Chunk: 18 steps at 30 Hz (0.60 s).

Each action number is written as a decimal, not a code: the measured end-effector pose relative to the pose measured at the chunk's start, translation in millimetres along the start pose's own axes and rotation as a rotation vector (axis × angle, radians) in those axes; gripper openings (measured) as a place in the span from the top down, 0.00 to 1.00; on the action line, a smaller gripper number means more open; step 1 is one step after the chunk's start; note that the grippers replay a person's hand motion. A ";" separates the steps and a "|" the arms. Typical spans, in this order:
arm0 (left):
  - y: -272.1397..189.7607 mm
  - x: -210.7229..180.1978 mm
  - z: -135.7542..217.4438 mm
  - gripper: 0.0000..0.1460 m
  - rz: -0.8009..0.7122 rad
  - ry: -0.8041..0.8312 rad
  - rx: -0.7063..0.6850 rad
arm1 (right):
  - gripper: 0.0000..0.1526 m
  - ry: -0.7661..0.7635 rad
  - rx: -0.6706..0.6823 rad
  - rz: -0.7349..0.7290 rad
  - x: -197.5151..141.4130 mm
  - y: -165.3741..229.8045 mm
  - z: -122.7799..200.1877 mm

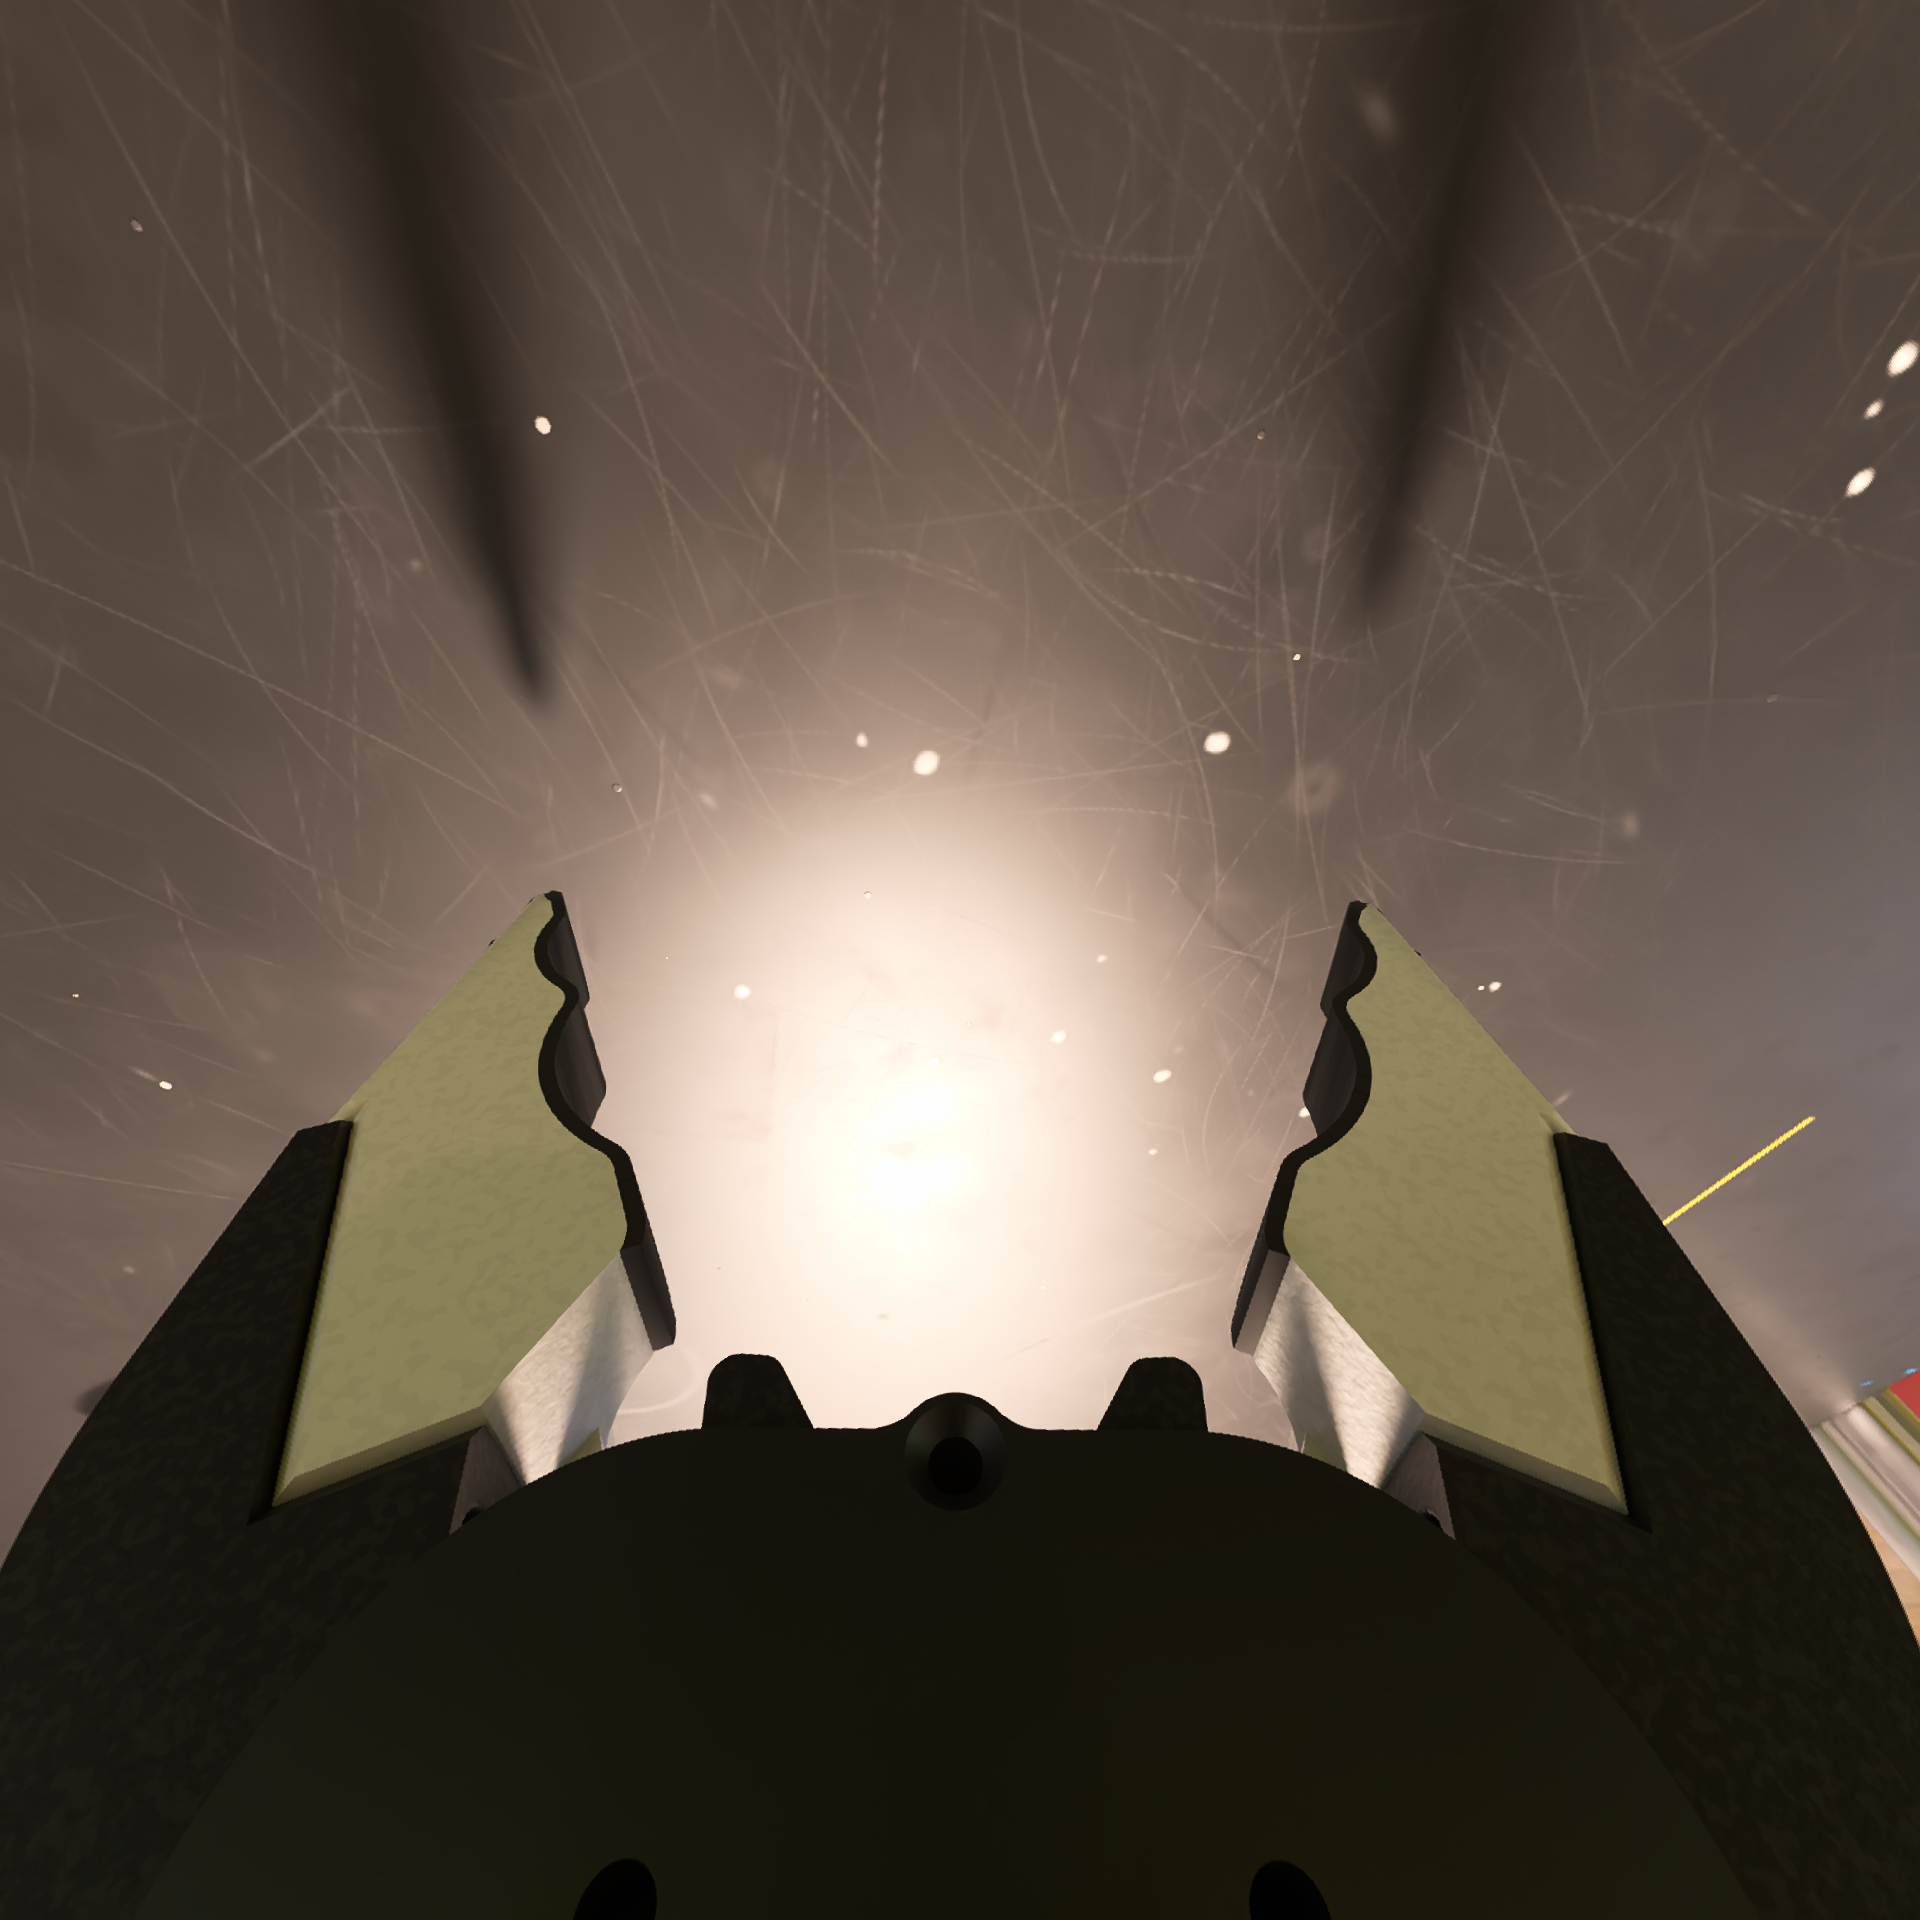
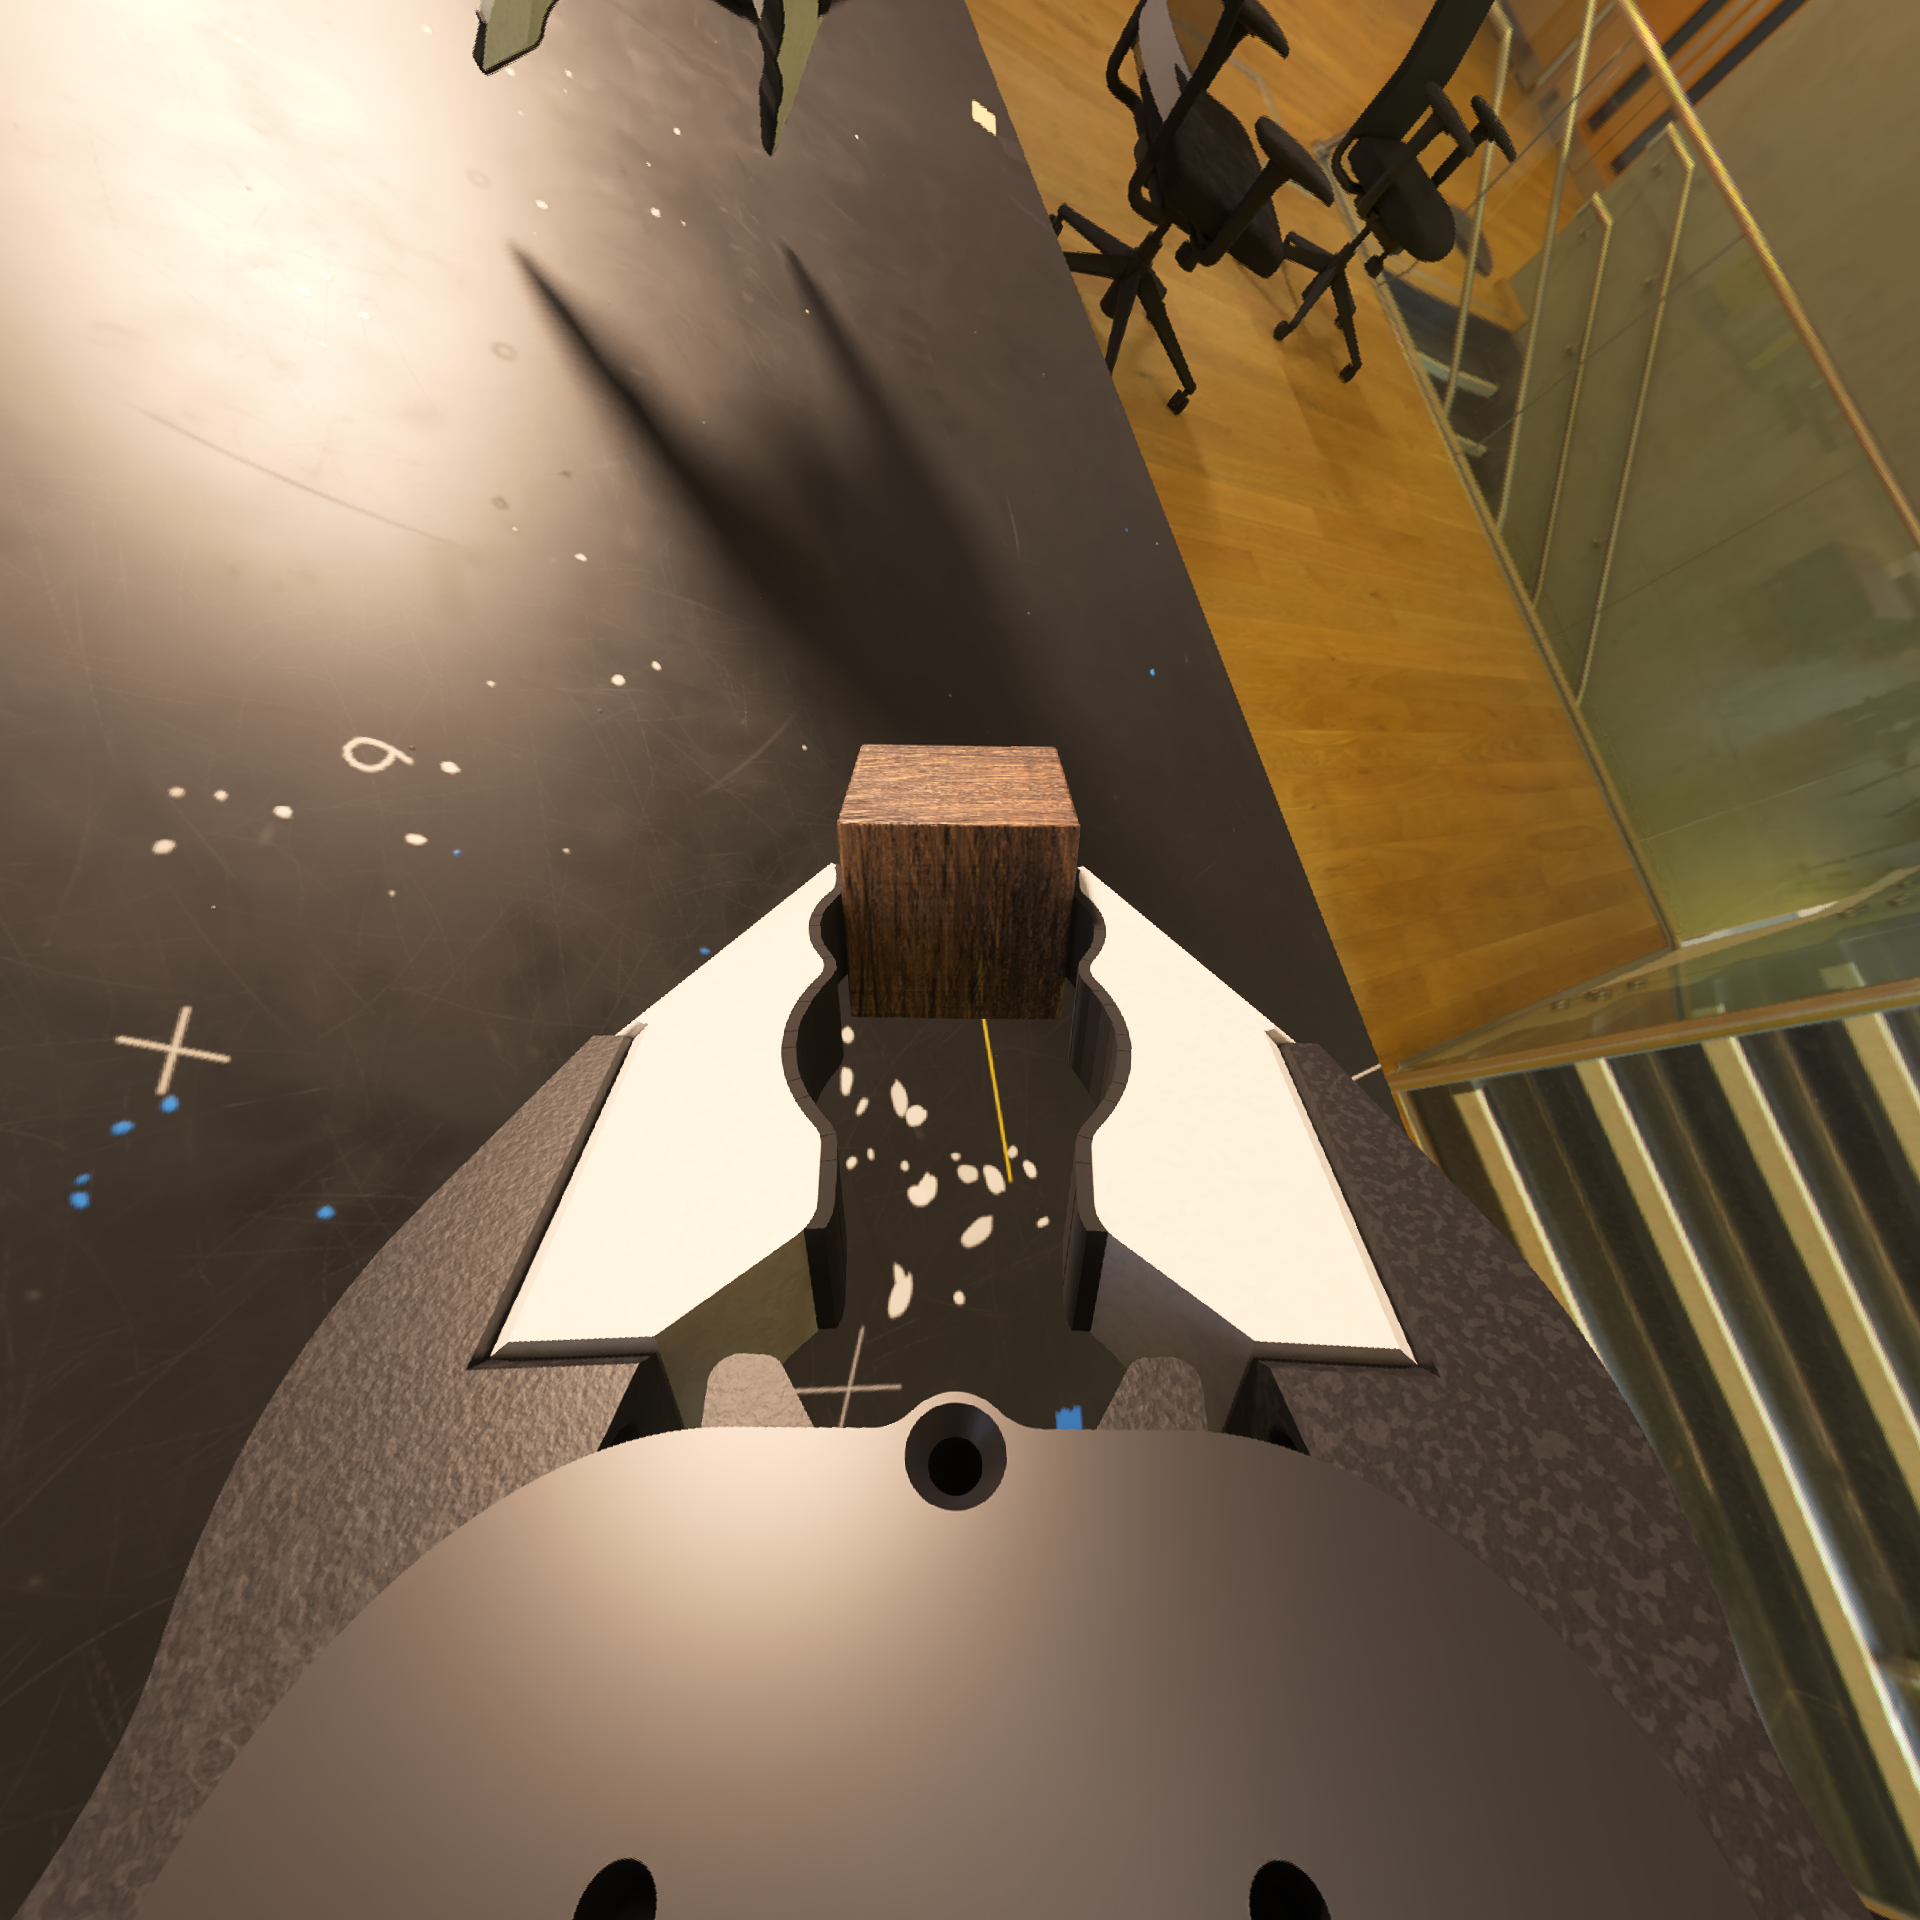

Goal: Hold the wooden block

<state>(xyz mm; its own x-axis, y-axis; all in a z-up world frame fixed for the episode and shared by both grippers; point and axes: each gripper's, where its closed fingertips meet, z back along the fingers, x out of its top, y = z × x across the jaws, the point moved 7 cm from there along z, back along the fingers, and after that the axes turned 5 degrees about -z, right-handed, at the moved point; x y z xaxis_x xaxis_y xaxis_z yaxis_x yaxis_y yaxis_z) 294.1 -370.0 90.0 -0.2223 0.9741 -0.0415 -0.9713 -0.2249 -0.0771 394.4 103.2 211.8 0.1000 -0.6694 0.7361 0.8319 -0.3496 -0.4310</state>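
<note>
A dark brown wooden block [image 2: 958, 883] sits between the fingertips of my right gripper [image 2: 958, 914] in the right wrist view. Both fingers press its left and right sides, and it is held above the dark table [image 2: 416, 520]. My left gripper [image 1: 956, 914] is open and empty in the left wrist view, pointing down at the scratched table top [image 1: 935, 416], with nothing between its fingers. The block does not show in the left wrist view. The left gripper's fingertips [image 2: 774, 73] show at the top of the right wrist view, far from the block.
The table's right edge [image 2: 1195, 582] runs diagonally in the right wrist view. Beyond it lie a wooden floor [image 2: 1382, 623], two black office chairs [image 2: 1226, 177] and a glass railing [image 2: 1714, 623]. White paint marks and specks dot the table.
</note>
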 end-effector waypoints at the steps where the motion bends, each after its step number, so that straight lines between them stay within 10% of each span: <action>1: -0.4 -0.2 0.3 0.05 0.001 -0.002 0.000 | 0.74 0.002 0.000 0.000 -0.2 0.0 -0.1; 18: -3.8 -2.5 28.5 0.05 0.011 0.017 0.036 | 0.74 0.004 0.016 0.004 0.7 2.5 1.3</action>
<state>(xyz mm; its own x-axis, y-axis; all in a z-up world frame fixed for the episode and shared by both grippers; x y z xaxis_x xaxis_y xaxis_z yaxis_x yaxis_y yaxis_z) 296.0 -370.9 118.8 -0.2321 0.9709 -0.0586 -0.9712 -0.2347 -0.0410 397.2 102.7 211.8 0.1015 -0.6737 0.7320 0.8400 -0.3362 -0.4259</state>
